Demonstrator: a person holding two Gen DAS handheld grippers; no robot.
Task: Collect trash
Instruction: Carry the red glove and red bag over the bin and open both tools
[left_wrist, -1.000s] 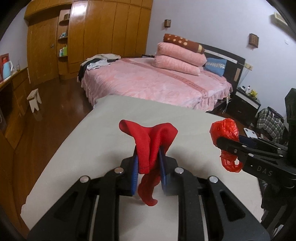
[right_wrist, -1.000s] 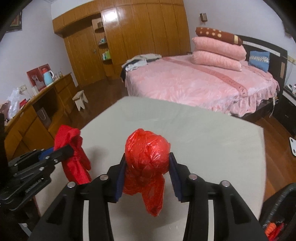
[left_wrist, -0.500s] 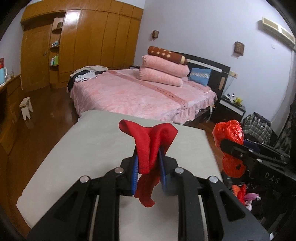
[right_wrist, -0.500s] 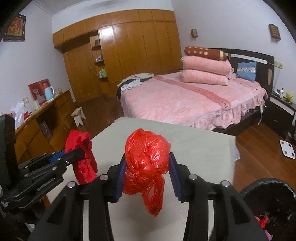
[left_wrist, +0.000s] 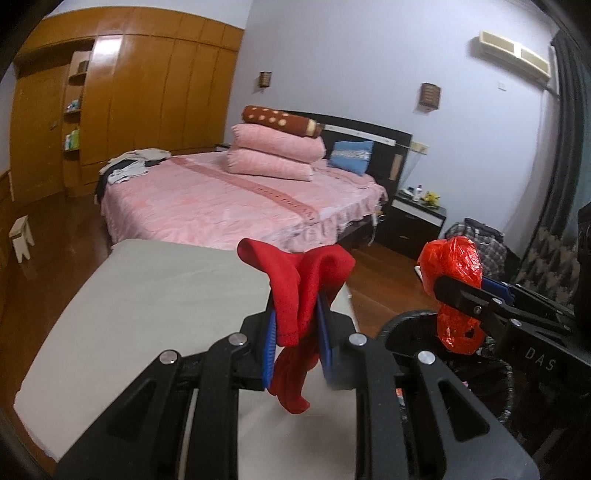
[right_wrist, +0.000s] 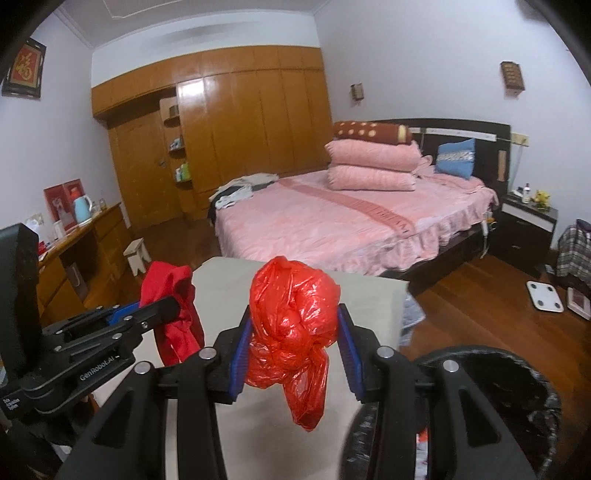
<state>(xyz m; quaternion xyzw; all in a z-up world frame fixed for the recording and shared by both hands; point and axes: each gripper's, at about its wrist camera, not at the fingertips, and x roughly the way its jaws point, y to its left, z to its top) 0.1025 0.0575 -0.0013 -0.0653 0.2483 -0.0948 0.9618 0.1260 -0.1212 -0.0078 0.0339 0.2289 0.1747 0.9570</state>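
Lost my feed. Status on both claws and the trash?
Left claw shut on red cloth. Right claw shut on red plastic bag. Black bin lower right, path clear.

We see both grippers: left gripper (left_wrist: 297, 345) and right gripper (right_wrist: 293, 354) matte black, blue finger pads, silver pivot screws, white "DAS" and "GenRobot.AI" lettering.

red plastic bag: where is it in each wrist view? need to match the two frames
Left wrist: red plastic bag at right of frame, clamped in the right gripper, above the bin rim.
Right wrist: bag at centre, between that gripper's blue fingers.
Shared landmark: stacked pink pillows on the bed.
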